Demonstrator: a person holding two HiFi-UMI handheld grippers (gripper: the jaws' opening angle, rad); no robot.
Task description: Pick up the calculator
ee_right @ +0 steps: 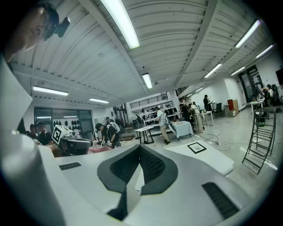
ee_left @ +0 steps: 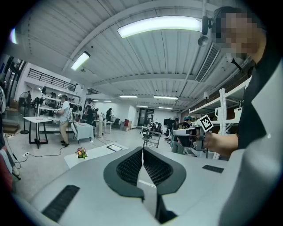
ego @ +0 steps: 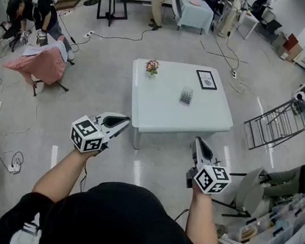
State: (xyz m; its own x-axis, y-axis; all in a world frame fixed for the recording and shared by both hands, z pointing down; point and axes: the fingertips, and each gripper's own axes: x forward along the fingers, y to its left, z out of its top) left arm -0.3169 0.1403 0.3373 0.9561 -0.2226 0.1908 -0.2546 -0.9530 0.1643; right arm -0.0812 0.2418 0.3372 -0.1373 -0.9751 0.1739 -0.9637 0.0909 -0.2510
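The calculator is seen lying flat on the white desk, about the middle of its top, with nothing touching it. A small pot of flowers is set near the desk's far left corner, and a dark frame is laid near the far right corner. The calculator is placed between the two, a little closer to the near edge and apart from both.

The left tongs are held in the air short of the desk's near left corner, pointed toward the desk and slightly downward. In the left gripper view their jaws are shown pressed together, with nothing between them. The right tongs are held short of the near right corner, likewise well apart from the calculator. In the right gripper view their jaws are also seen clenched, tip to tip, and empty.

A folding rack is stood on the floor to the right of the desk. A bystander is seen bent over a pink cloth at the far left.
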